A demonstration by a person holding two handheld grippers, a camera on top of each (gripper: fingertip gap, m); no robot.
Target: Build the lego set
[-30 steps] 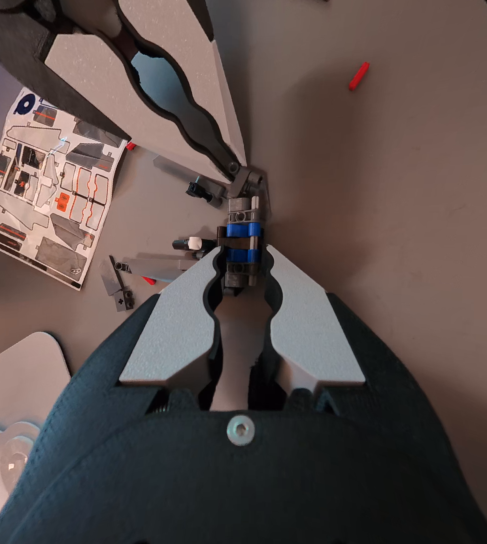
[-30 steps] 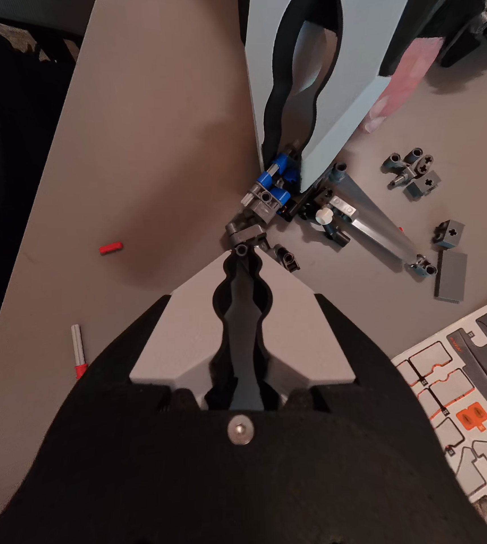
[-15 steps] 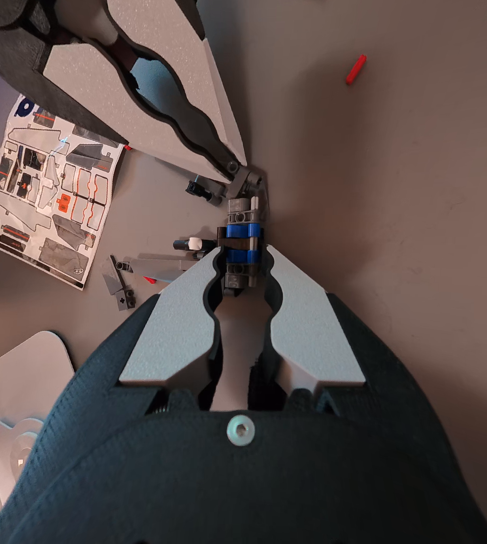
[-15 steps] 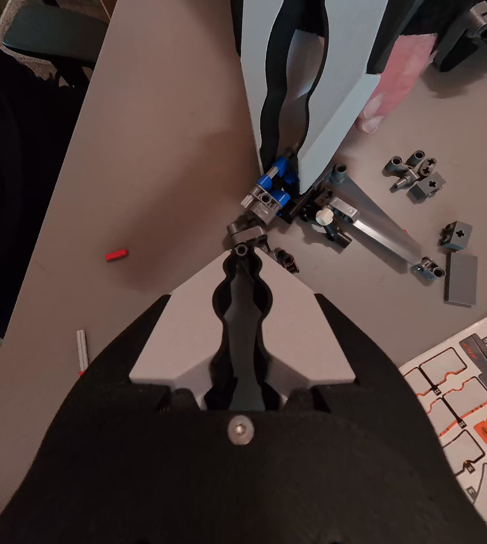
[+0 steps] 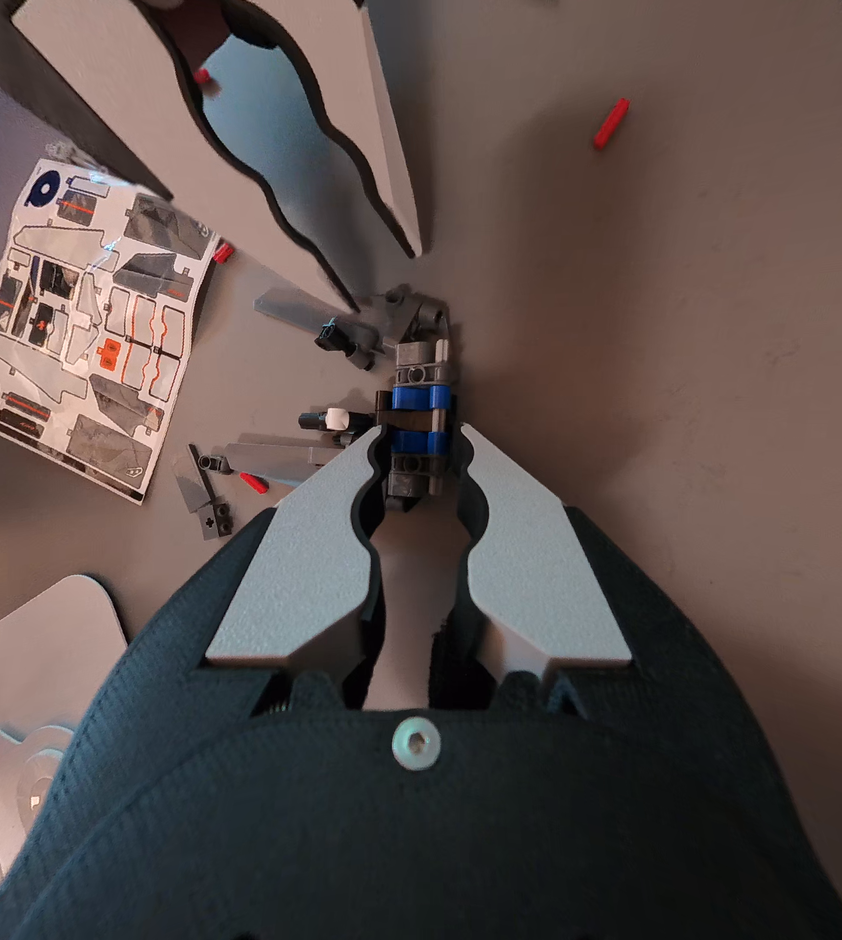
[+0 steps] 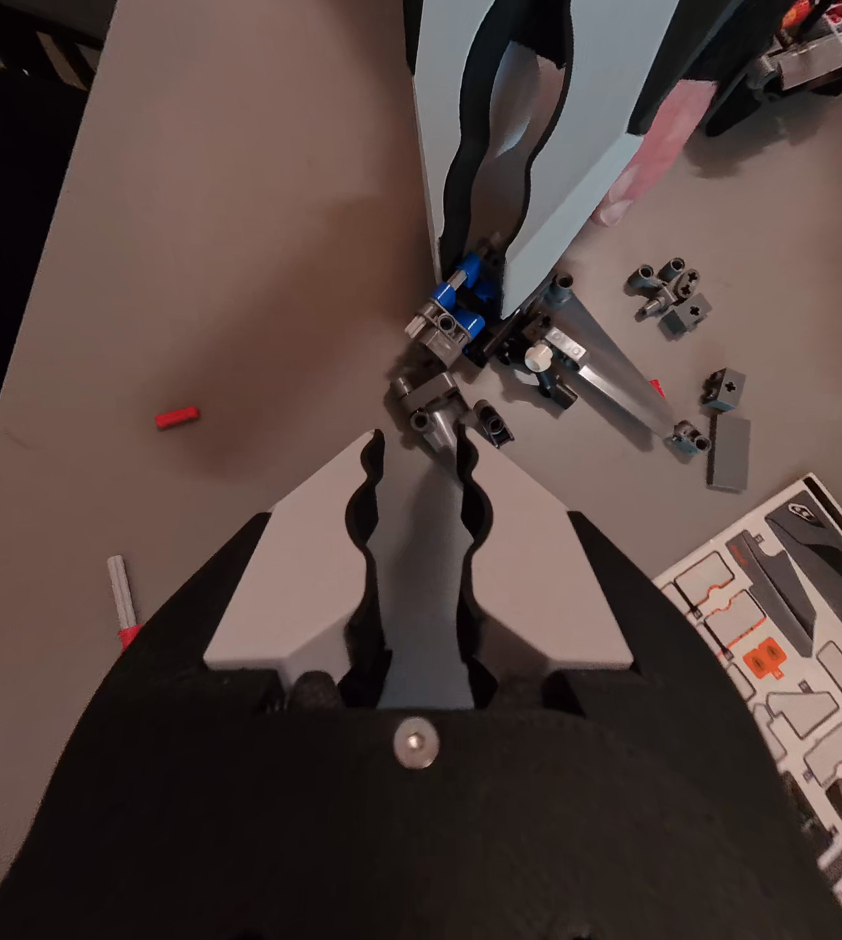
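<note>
My left gripper is shut on a grey-and-blue lego assembly that rests on the grey table. It also shows in the right wrist view, held by the left gripper at the top. A grey wing panel with a connector lies at the assembly's far end and touches it, also seen in the left wrist view. My right gripper is open, its tips just short of that panel. In the left wrist view the right gripper hangs open above the panel.
A sticker sheet lies left of the build. A second grey wing panel, loose grey connectors and a grey tile lie nearby. A red pin and a white axle lie near the table edge. The gap from one gripper's tips to the other's is roughly 6 cm.
My right gripper has opened, let go of the grey connector piece and drawn back a little. My left gripper still holds the assembly in place.
</note>
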